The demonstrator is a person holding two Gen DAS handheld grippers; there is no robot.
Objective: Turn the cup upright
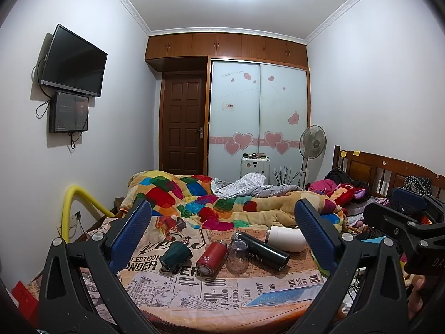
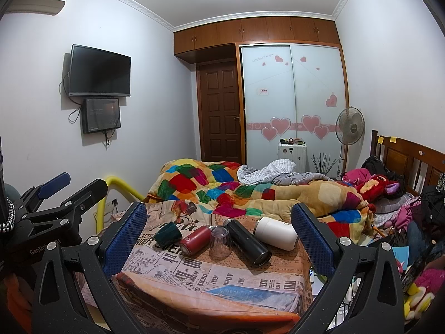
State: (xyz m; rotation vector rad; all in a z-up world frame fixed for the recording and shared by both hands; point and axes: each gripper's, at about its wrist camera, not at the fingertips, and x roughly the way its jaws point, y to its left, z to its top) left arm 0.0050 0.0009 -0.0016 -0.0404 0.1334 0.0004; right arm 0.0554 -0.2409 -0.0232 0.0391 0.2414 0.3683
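Several cups lie on the newspaper-print cloth (image 1: 194,292). A dark green cup (image 1: 175,256) (image 2: 167,233) lies on its side at the left. A red flask (image 1: 210,257) (image 2: 195,240), a black flask (image 1: 262,249) (image 2: 247,241) and a white flask (image 1: 286,238) (image 2: 276,233) also lie on their sides. A clear glass cup (image 1: 237,255) (image 2: 219,240) stands upside down between the red and black flasks. My left gripper (image 1: 222,239) is open and empty, back from the cups. My right gripper (image 2: 219,236) is open and empty, also short of them.
A colourful quilt (image 1: 222,203) is heaped behind the cups. A yellow rail (image 1: 75,208) stands at the left. Clothes and toys (image 2: 389,192) pile up at the right by the wooden headboard (image 1: 389,172). The cloth's front edge (image 2: 208,306) drops off near me.
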